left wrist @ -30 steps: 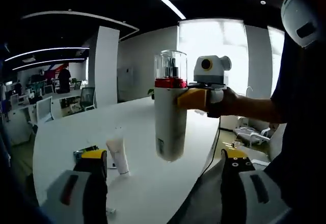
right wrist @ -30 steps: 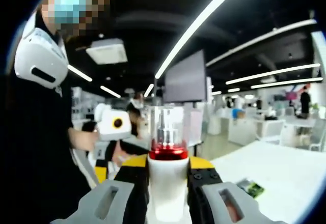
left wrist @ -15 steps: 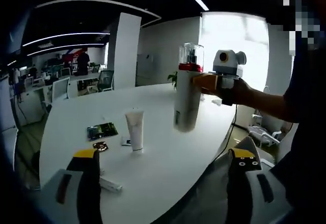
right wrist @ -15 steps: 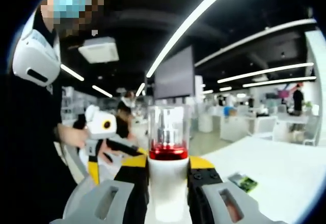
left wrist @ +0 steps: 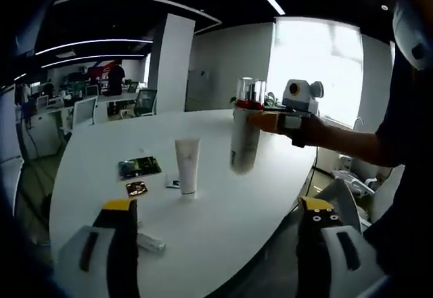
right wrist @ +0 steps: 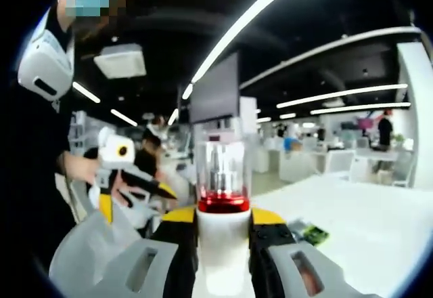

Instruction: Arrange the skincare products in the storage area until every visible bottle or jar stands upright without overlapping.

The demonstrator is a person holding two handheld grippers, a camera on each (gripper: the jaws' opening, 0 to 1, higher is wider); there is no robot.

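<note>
the right gripper (right wrist: 222, 244) is clamped on the pump bottle (right wrist: 222, 227), its jaws pressing either side of the white body just under the red collar and clear cap. in the left gripper view the same pump bottle (left wrist: 246, 125) hangs upright in the air above the white table (left wrist: 223, 203), carried by the right gripper (left wrist: 274, 120) that reaches in from the right side. over the last second the bottle has drawn away from the left gripper and now sits further ahead of it and lower against the table, which suggests it is being carried out toward a spot where it can be stood down.

the left gripper (left wrist: 220, 244) has its jaws spread wide apart with nothing between them. ahead of its left jaw a white tube (left wrist: 187, 167) stands on its cap on the table, and that view has swung to bring more of the tabletop in. beside the tube, further to the left, lie a green sachet (left wrist: 139, 167), a small dark packet (left wrist: 136, 189) and a flat white piece close to the left jaw.

the bottle is not yet set down; it appears to need a bare patch well apart from the tube so nothing overlaps.
</note>
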